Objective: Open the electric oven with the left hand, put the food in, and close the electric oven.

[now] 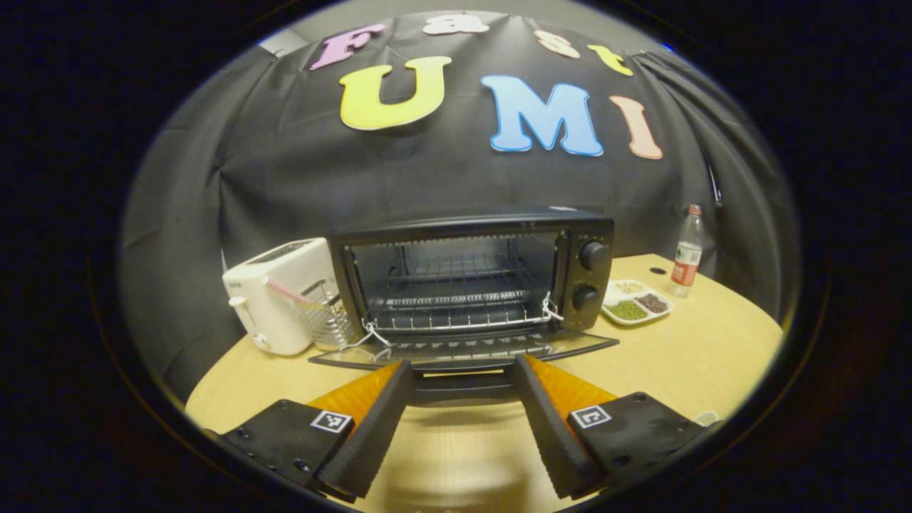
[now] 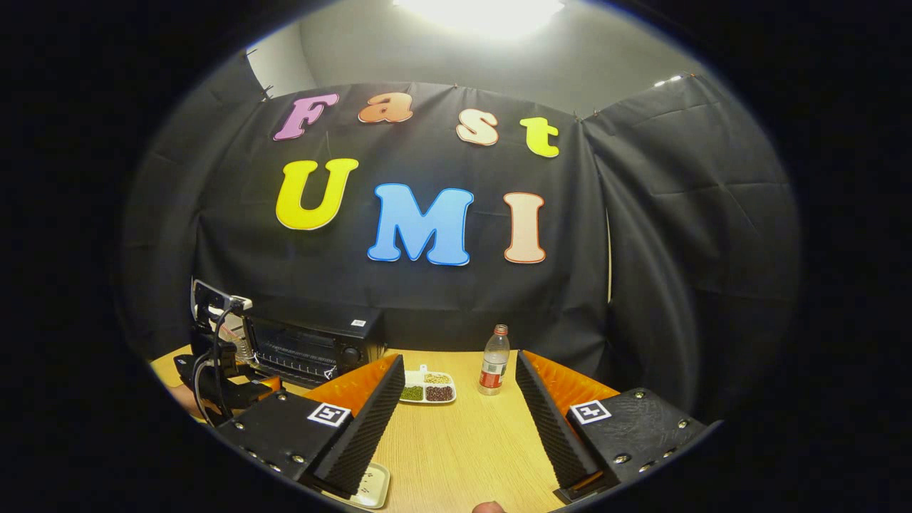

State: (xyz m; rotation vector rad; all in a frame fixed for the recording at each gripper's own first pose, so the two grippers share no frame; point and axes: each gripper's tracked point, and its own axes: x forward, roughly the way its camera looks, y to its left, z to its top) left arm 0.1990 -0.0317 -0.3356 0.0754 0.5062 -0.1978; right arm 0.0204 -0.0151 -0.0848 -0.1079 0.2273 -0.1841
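The oven (image 1: pixel 470 278) is matt black with a glass door (image 1: pixel 463 349) and shiny wire rack (image 1: pixel 456 306). The toaster (image 1: pixel 274 292) looks like glossy white plastic. The table (image 1: pixel 684 349) is smooth pale wood. Finger pads (image 1: pixel 370 427) are ribbed, matt black.

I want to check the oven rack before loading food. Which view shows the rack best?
The left gripper view: the oven faces it with the door down, so the wire rack is plain. In the right gripper view the oven sits small and sideways; its rack is hard to make out.
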